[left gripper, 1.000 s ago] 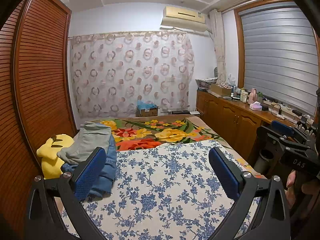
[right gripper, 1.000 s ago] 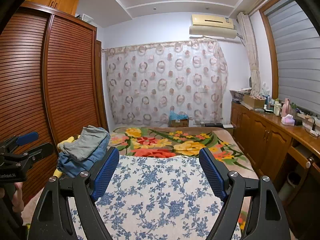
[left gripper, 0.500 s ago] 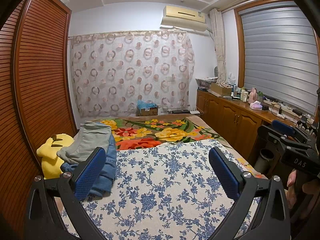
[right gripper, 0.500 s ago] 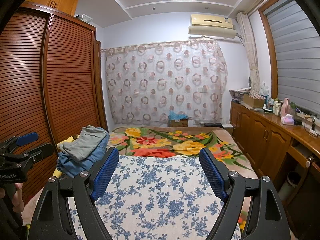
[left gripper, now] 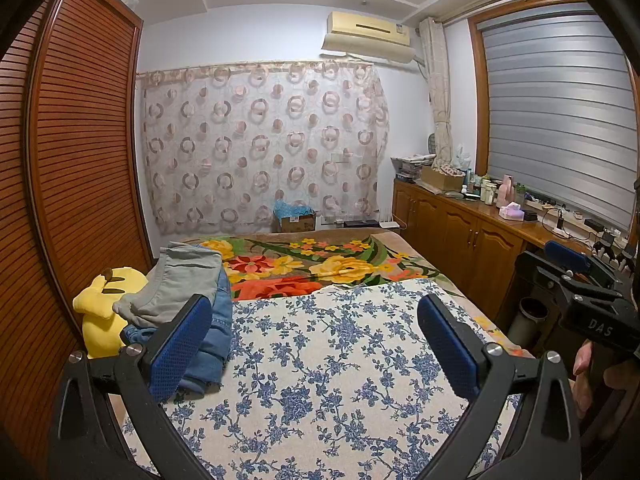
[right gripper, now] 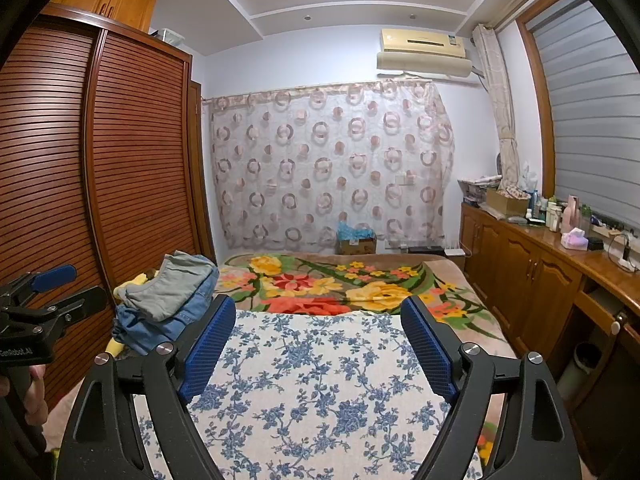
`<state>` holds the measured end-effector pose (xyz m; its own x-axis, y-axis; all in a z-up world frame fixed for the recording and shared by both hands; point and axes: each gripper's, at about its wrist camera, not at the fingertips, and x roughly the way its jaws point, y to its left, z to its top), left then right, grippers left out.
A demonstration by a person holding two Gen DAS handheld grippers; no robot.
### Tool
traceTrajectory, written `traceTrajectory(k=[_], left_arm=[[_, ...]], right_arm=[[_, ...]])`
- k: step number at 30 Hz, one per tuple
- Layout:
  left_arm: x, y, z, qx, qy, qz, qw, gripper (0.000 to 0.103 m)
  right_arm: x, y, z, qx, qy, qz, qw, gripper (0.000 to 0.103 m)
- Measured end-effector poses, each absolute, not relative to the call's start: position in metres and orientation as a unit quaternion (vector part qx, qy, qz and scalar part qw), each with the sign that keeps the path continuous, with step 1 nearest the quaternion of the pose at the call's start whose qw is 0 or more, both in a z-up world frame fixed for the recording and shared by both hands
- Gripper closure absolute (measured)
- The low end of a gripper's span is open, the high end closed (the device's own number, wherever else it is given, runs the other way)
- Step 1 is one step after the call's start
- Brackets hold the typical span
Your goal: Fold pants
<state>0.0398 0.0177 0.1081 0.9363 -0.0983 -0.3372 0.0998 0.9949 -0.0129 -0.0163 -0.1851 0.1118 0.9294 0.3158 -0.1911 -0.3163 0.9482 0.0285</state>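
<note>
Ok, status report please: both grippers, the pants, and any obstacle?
Left gripper open, empty. Right gripper open, empty. Pants pile untouched at bed's left edge, grey pair on jeans. Yellow plush toy beside pile.

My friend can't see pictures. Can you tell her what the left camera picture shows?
Open left tongs hover, holding nothing, over a bed with a blue-flowered sheet. A pile of pants, grey on top of blue jeans, sits on the bed's left side beside a yellow plush toy. Behind are a circle-patterned curtain and a wooden wardrobe.
</note>
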Motion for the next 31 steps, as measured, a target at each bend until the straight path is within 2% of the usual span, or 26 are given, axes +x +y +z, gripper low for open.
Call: traceTrajectory(k=[31], left_arm=[[0.0392,0.0172,0.1091,0.002,0.171,-0.051,0.984,0.000]], right_arm=[[-0.0172,-0.1812,0.1098,-0.001,0.096,0.161,0.982,0.015]])
